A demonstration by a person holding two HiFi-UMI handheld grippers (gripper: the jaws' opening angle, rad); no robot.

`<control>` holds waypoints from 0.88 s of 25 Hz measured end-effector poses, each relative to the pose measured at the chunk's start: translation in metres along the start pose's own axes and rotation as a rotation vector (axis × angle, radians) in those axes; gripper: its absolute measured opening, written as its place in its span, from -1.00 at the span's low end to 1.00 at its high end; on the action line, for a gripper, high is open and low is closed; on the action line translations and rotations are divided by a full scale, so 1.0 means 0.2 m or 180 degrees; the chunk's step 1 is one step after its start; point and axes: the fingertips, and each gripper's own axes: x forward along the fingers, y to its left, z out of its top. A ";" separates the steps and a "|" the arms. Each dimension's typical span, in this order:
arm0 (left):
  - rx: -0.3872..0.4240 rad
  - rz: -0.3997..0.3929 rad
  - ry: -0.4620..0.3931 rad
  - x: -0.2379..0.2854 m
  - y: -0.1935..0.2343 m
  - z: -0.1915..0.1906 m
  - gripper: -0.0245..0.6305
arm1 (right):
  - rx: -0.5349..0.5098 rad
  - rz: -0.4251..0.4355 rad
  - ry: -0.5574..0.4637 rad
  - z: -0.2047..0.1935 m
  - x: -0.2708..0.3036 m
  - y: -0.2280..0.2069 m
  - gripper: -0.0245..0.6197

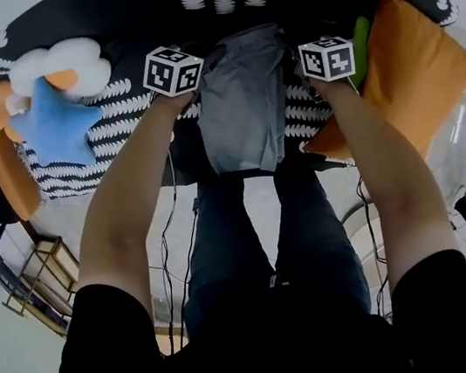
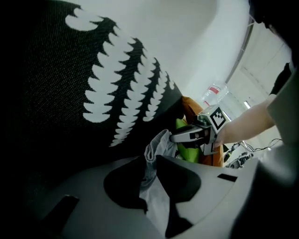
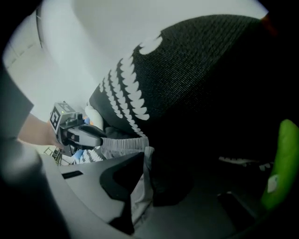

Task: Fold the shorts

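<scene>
Black patterned sofa (image 1: 102,13), grey shorts (image 1: 242,109), orange cushion (image 1: 426,69).

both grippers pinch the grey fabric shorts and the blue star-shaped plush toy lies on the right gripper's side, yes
No. The head view shows the blue star-shaped plush toy on the side of the left gripper. It and the right gripper do pinch the grey fabric shorts.

Blue star plush (image 1: 53,124), white cloud plush (image 1: 62,61), orange cushion (image 1: 421,70), black-and-white patterned sofa (image 1: 110,7)
</scene>
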 end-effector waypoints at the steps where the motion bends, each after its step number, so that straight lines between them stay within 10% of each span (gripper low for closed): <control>1: 0.0037 -0.0020 0.0008 -0.02 -0.03 -0.01 -0.64 | -0.0001 -0.0005 -0.0029 -0.01 -0.03 0.02 -0.75; 22: 0.0532 0.0064 0.0232 -0.29 -0.41 -0.56 -0.75 | -0.0128 -0.0025 -0.0125 -0.62 -0.36 0.38 -0.77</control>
